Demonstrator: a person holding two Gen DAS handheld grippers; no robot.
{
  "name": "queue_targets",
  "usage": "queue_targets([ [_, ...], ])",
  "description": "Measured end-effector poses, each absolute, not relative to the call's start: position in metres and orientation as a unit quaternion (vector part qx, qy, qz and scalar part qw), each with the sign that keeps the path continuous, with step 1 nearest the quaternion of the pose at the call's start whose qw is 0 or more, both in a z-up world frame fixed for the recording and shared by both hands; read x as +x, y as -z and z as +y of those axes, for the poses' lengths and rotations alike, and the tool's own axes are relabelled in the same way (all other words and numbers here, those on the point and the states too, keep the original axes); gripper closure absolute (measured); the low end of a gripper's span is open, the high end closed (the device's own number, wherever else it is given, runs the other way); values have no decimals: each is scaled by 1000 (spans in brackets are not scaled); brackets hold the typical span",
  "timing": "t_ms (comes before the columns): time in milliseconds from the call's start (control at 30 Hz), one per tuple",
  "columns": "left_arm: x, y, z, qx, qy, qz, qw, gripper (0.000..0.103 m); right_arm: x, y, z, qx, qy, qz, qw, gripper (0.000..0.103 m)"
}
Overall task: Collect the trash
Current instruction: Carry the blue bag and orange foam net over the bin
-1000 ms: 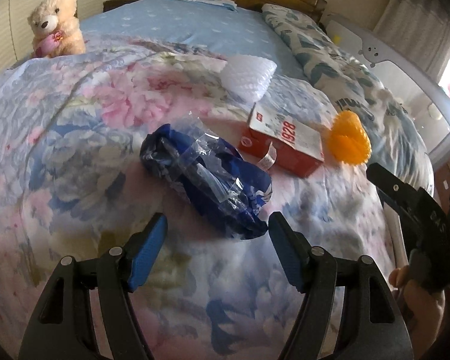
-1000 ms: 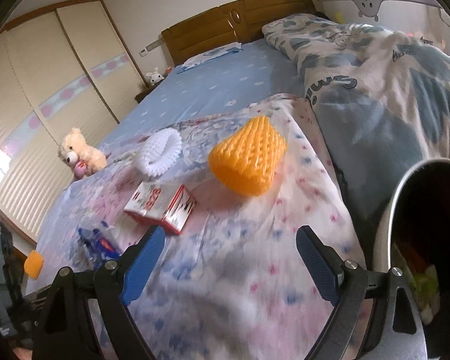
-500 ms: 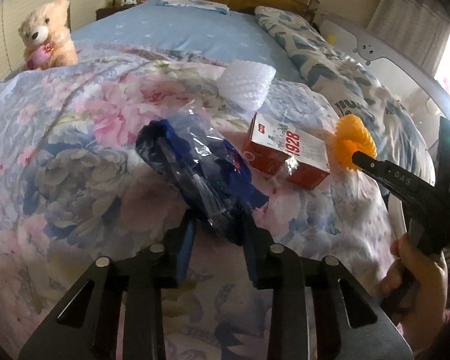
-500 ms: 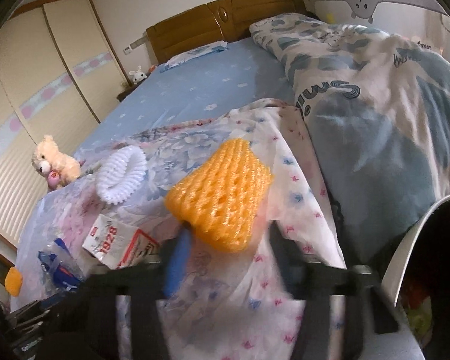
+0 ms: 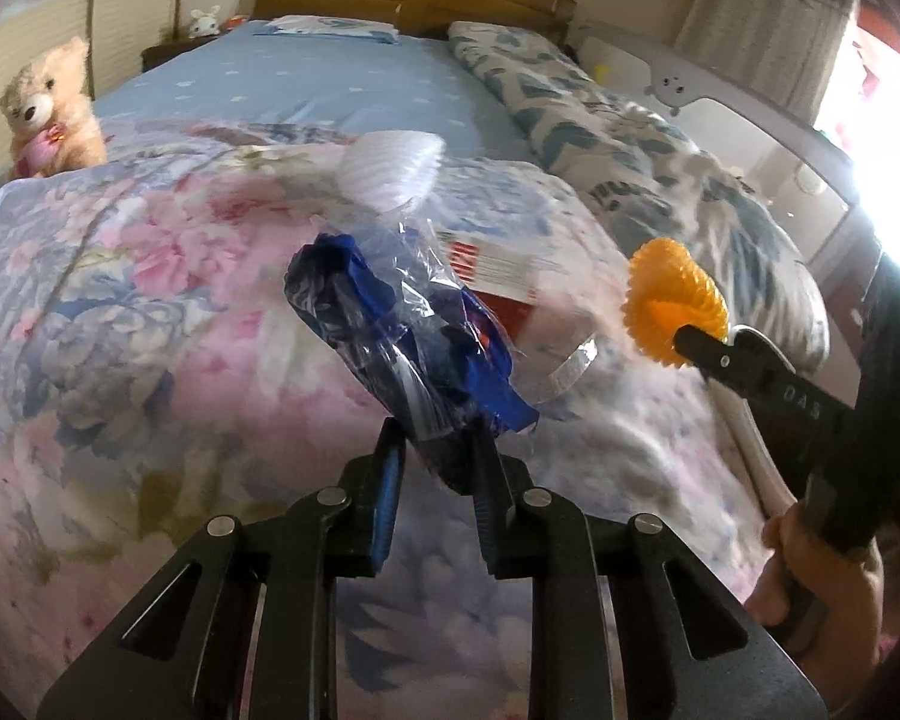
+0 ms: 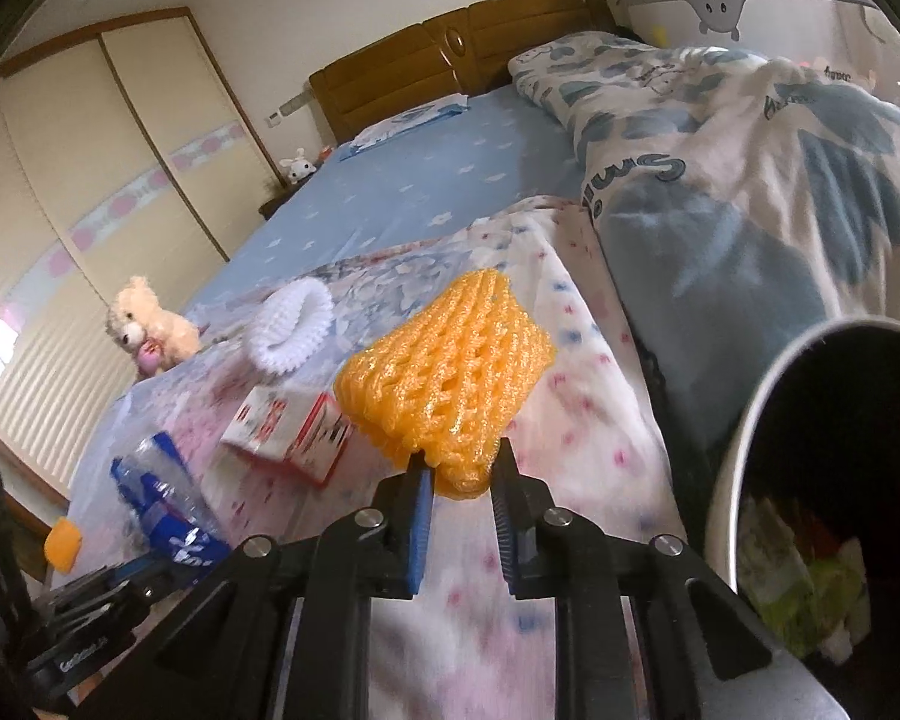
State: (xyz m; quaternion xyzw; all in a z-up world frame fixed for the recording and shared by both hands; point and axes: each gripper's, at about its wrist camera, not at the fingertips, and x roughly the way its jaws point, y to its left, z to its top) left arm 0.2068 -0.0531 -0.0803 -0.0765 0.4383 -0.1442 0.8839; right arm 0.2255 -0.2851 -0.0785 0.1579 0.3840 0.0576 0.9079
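My left gripper is clenched on a crumpled blue-and-clear plastic wrapper, apparently lifted off the floral quilt. My right gripper pinches an orange foam fruit net beside the trash bin.

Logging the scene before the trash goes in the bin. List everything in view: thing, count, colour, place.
plastic wrapper: 1, blue and clear, held off the quilt by the left gripper
foam net: 1, orange, held by the right gripper
foam sleeve: 1, white, on the quilt
carton: 1, red and white, on the quilt
bin: 1, white rim, right of the bed, trash inside
quilt: 1, floral pink and blue, on the bed
teddy bear: 1, beige, bed's left edge
left gripper: 1, black, blue fingers
right gripper: 1, black, blue fingers
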Motion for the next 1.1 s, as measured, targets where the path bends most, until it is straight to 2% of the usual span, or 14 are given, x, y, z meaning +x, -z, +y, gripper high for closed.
queue_targets([
  [1100, 145, 56, -170, 4, 252, 431, 866, 83, 91, 53, -364, 207, -3, 342, 917, 85],
])
